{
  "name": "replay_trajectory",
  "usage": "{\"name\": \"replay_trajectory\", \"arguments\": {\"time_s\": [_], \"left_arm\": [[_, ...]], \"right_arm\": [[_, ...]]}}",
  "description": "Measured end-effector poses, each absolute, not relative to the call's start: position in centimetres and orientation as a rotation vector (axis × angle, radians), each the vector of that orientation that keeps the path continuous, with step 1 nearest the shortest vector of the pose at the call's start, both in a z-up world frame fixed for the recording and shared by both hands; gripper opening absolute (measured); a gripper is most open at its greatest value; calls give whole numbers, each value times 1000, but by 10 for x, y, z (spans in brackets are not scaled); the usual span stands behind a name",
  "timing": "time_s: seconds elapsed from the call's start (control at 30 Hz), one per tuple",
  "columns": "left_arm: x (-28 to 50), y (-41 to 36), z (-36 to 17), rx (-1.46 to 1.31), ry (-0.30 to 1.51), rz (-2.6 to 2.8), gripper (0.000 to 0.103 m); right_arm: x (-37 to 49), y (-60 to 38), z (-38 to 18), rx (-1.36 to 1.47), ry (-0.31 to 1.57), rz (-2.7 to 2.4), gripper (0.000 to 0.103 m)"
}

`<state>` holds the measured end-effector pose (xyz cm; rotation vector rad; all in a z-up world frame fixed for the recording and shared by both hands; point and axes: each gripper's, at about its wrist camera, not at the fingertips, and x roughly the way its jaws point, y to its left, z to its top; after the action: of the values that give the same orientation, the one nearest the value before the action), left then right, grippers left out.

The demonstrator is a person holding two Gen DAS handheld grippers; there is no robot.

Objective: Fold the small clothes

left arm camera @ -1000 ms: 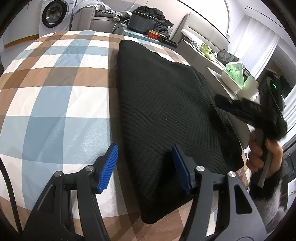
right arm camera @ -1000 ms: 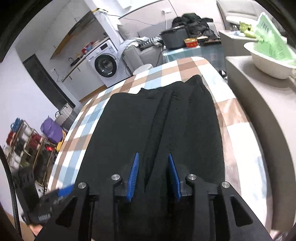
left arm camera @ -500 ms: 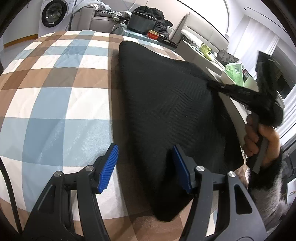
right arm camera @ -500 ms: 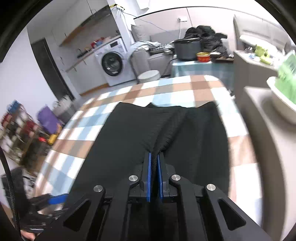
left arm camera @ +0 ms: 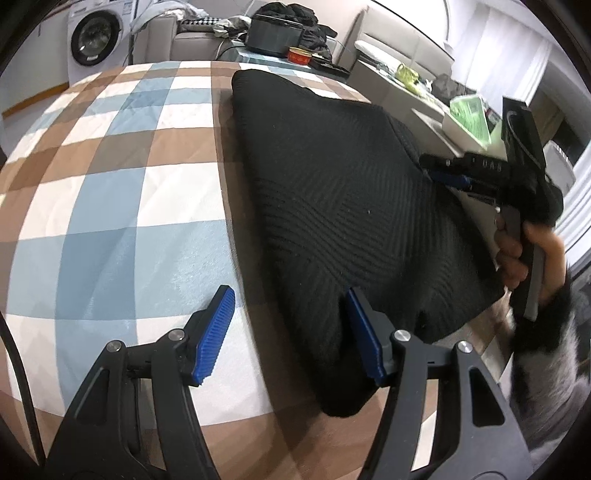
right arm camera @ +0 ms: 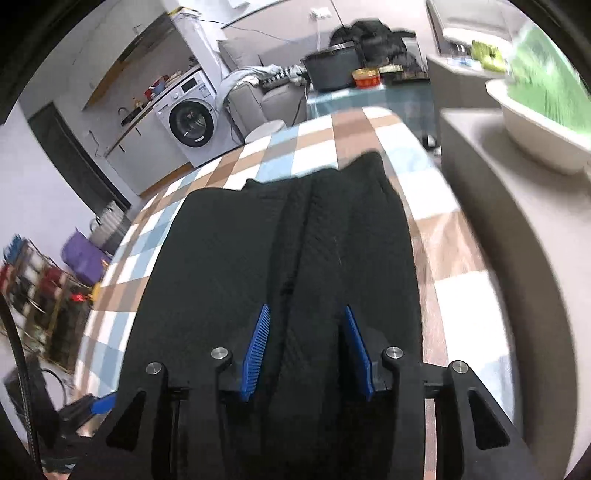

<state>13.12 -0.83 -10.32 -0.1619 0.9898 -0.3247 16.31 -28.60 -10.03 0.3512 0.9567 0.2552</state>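
A black knit garment (left arm camera: 343,206) lies folded on the plaid-covered table (left arm camera: 110,192); it also shows in the right wrist view (right arm camera: 280,266). My left gripper (left arm camera: 291,336) is open, low over the garment's near left edge, its right finger against the cloth. My right gripper (right arm camera: 304,350) is open, its blue pads either side of a raised ridge of the cloth. The right gripper (left arm camera: 454,177) also shows in the left wrist view at the garment's right edge, held by a hand.
A grey counter (right arm camera: 517,206) with a white basin (right arm camera: 535,125) stands right of the table. A washing machine (right arm camera: 192,118), a sofa and a dark pot (left arm camera: 275,35) with a red tin are at the back. Shelves with clutter (right arm camera: 37,295) stand left.
My right gripper was shut on a pinch of the garment and lifted it half a second ago; now it has opened and the cloth has dropped lower. My left gripper stays open.
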Motion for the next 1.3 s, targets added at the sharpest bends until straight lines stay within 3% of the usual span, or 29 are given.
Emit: {"name": "replay_trajectory", "arguments": {"time_s": [0.3, 0.33, 0.4, 0.5, 0.73, 0.93, 1.1, 1.3], "left_arm": [[128, -5, -102, -165, 989, -326, 61], [128, -5, -102, -170, 988, -330, 61], [129, -3, -102, -190, 983, -339, 61], [126, 0, -96, -223, 948, -363, 61], [128, -3, -89, -248, 938, -384, 61], [125, -14, -92, -223, 949, -385, 61], [127, -15, -92, -220, 953, -384, 61], [126, -20, -91, -210, 952, -391, 61]], "right_arm": [[182, -272, -108, 431, 966, 367, 41], [183, -268, -108, 409, 964, 364, 37], [183, -261, -107, 349, 967, 337, 13], [178, -254, -97, 286, 919, 346, 10], [174, -261, -46, 185, 788, 313, 10], [194, -290, -84, 205, 933, 140, 13], [165, -312, -90, 301, 993, 220, 36], [92, -323, -92, 359, 1009, 337, 36]]}}
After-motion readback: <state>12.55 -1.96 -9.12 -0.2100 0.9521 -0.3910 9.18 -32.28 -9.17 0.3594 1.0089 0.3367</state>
